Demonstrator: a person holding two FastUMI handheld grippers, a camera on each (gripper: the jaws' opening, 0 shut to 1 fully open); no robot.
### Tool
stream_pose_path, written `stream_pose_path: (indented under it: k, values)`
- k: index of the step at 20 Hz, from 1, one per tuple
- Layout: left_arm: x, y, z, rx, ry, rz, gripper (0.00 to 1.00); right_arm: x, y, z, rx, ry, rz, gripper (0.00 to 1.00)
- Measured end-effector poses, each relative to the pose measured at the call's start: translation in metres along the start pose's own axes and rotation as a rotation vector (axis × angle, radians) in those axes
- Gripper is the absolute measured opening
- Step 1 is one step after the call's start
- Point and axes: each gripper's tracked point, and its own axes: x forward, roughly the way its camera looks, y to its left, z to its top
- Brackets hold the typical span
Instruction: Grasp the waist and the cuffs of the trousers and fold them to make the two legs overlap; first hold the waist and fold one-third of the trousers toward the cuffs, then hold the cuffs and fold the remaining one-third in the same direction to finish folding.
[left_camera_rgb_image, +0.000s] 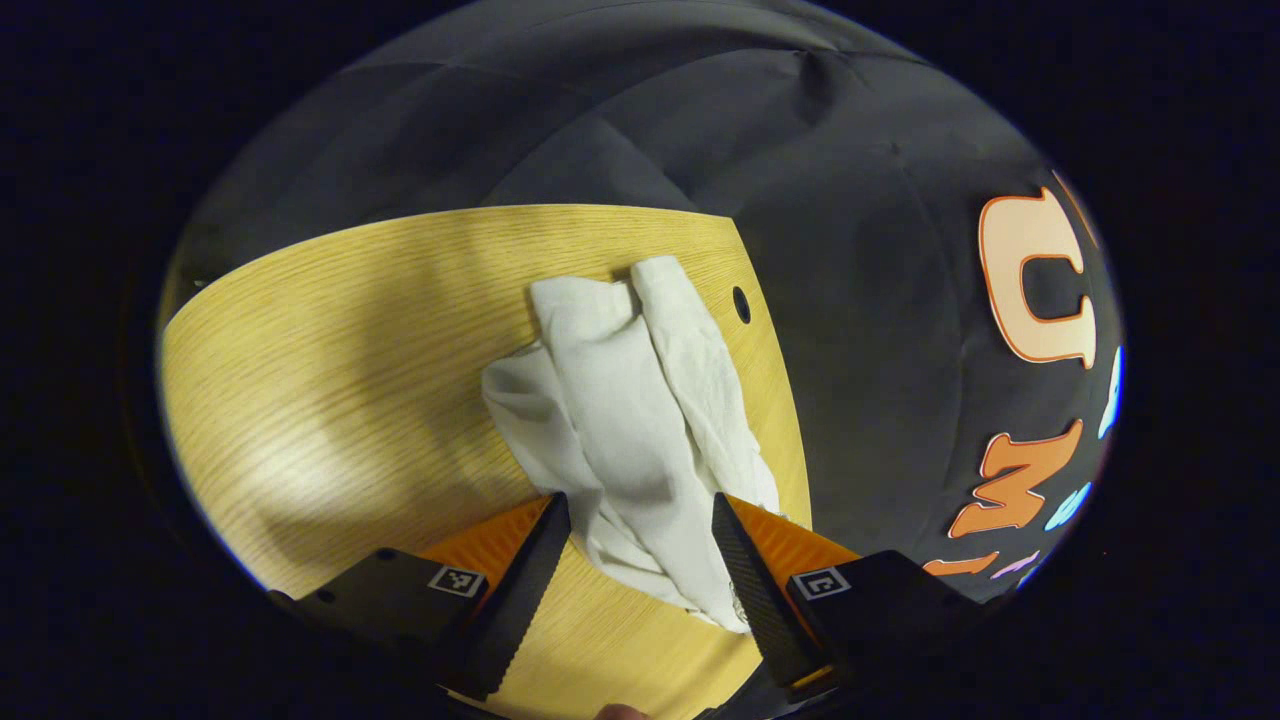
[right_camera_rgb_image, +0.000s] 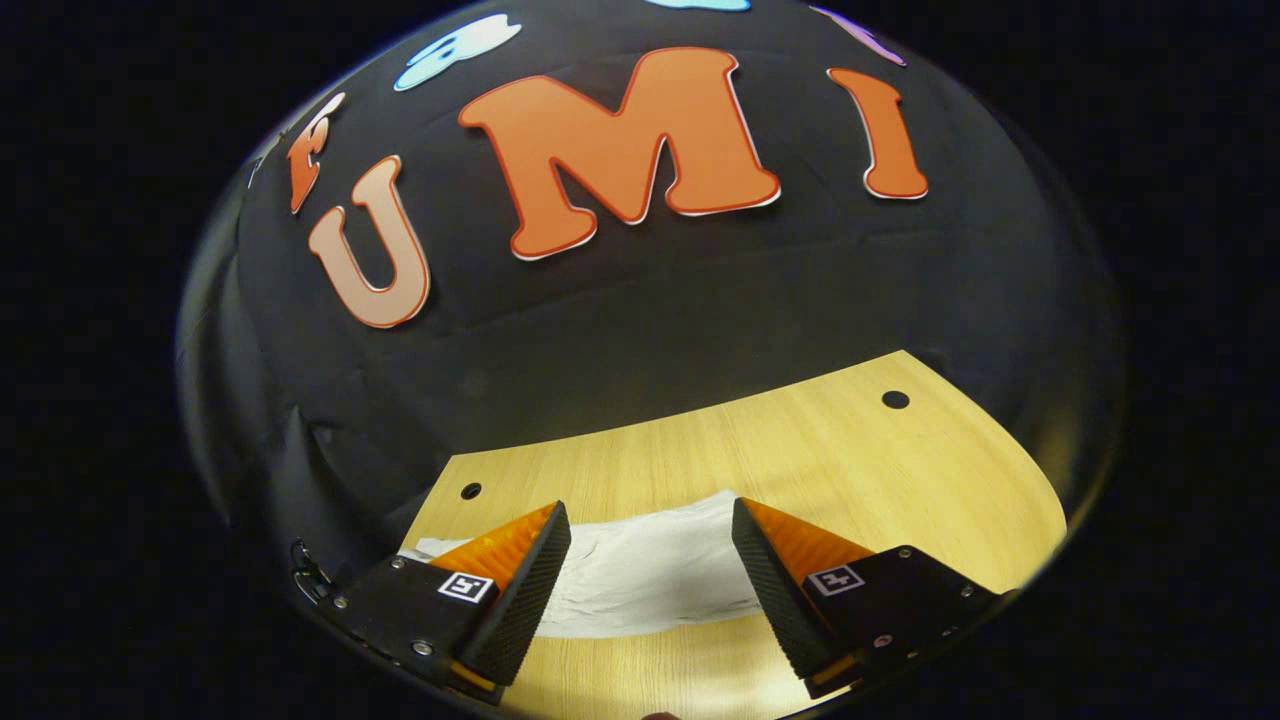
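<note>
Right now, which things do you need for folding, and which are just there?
For the job: white trousers, left gripper, right gripper, both open.

Just there: wooden table, small round holes in it, black cloth wall.

The left gripper (left_camera_rgb_image: 640, 520) has two wedge-shaped fingers with ribbed inner faces, each on a black block bearing a small square black-and-white marker. The right gripper (right_camera_rgb_image: 650, 525) is built alike, with silver screws dotting the blocks behind its fingers and the same square markers.
</note>
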Motion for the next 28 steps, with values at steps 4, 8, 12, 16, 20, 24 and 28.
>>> stream_pose_path:
  k: [4,8,12,16,20,24,28]
  values:
    - [0.026,-0.018,0.006,0.044,-0.006,-0.050,0.95,-0.016,-0.030,0.004,0.005,-0.007,-0.049,0.98]
    - [0.046,-0.021,0.012,0.023,-0.027,-0.078,0.86,-0.034,-0.057,0.003,0.000,-0.008,-0.099,0.98]
    - [0.055,-0.010,0.010,-0.006,-0.027,-0.048,0.43,-0.049,-0.078,0.002,0.007,-0.001,-0.130,0.98]
    - [0.049,-0.012,0.008,0.027,-0.050,0.012,0.12,-0.049,-0.088,0.012,0.013,-0.011,-0.115,0.98]
    - [0.026,-0.036,0.010,0.098,-0.099,0.000,0.11,-0.046,-0.094,0.021,-0.025,-0.021,-0.088,0.98]
    - [0.005,-0.068,0.006,0.174,-0.137,-0.021,0.13,-0.048,-0.104,0.026,-0.047,-0.030,-0.071,0.98]
    - [-0.011,-0.118,0.000,0.290,-0.166,-0.063,0.11,-0.052,-0.122,0.031,-0.060,-0.047,-0.074,0.98]
